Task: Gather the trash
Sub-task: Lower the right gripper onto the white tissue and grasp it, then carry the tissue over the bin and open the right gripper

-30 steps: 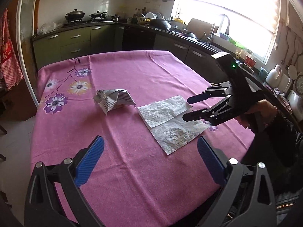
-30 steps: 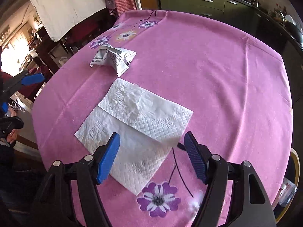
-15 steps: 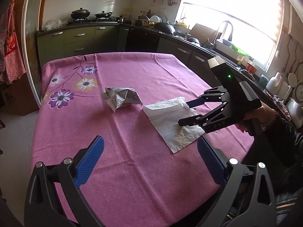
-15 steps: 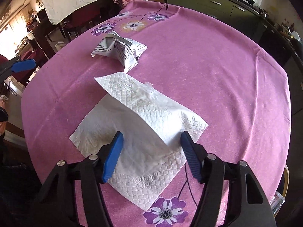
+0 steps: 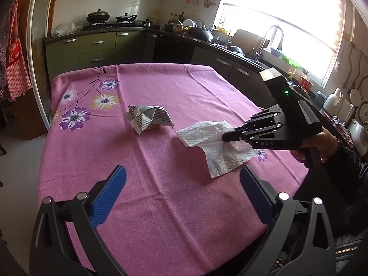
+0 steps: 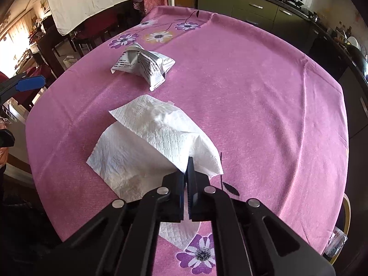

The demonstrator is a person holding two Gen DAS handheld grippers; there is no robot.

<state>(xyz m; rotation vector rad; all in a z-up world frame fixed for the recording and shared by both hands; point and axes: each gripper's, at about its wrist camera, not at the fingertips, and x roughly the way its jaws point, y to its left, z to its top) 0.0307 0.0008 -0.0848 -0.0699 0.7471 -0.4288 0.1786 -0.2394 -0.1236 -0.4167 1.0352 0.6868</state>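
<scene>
The right gripper (image 6: 186,172) is clenched on a white paper napkin (image 6: 147,147) lying on the pink floral-clothed surface (image 6: 264,96). The left gripper (image 5: 181,191) hangs released. Beyond the napkin sits a crumpled printed wrapper (image 6: 142,65). Farther off stand green kitchen cabinets (image 5: 96,48) and a bright window (image 5: 287,16).
</scene>
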